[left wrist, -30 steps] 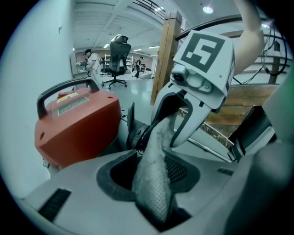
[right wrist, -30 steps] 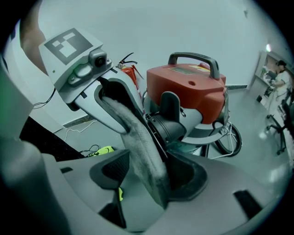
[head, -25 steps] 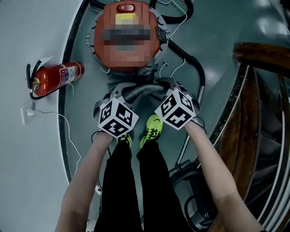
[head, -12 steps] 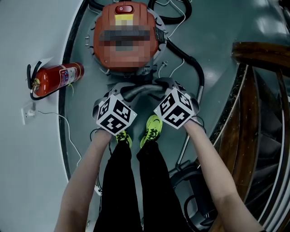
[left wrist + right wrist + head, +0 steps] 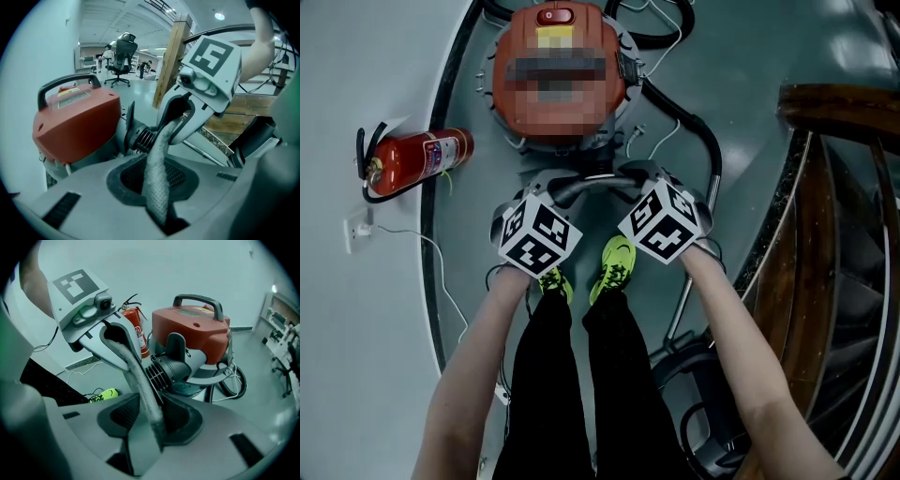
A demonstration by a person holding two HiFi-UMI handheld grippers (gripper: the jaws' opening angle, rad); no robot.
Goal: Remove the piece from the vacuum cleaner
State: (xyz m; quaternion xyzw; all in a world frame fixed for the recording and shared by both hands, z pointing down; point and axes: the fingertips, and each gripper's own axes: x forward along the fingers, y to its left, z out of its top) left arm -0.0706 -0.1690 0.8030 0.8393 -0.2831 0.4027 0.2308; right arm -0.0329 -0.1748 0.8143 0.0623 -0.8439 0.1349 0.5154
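The red vacuum cleaner (image 5: pixel 558 112) stands on the floor in front of my feet, also shown as a red body (image 5: pixel 79 126) with a black handle (image 5: pixel 197 300). A grey, mesh-textured tube piece (image 5: pixel 591 186) runs from its black ribbed connector (image 5: pixel 164 373) across both grippers. My left gripper (image 5: pixel 546 187) is closing and its pads press on one end of the tube (image 5: pixel 157 168). My right gripper (image 5: pixel 642 173) is also closing; the other end of the tube (image 5: pixel 140 380) lies between its jaws, with a gap still showing beside it.
A red fire extinguisher (image 5: pixel 417 161) lies on the floor to the left. A black hose (image 5: pixel 694 131) curves round the vacuum's right side. A wooden stair rail (image 5: pixel 825 234) stands at the right. Yellow-green shoes (image 5: pixel 619 262) are below the grippers. An office chair (image 5: pixel 121 54) is far off.
Both grippers have shifted slightly up toward the vacuum with the tube between them. The vacuum cleaner and the extinguisher have not moved.
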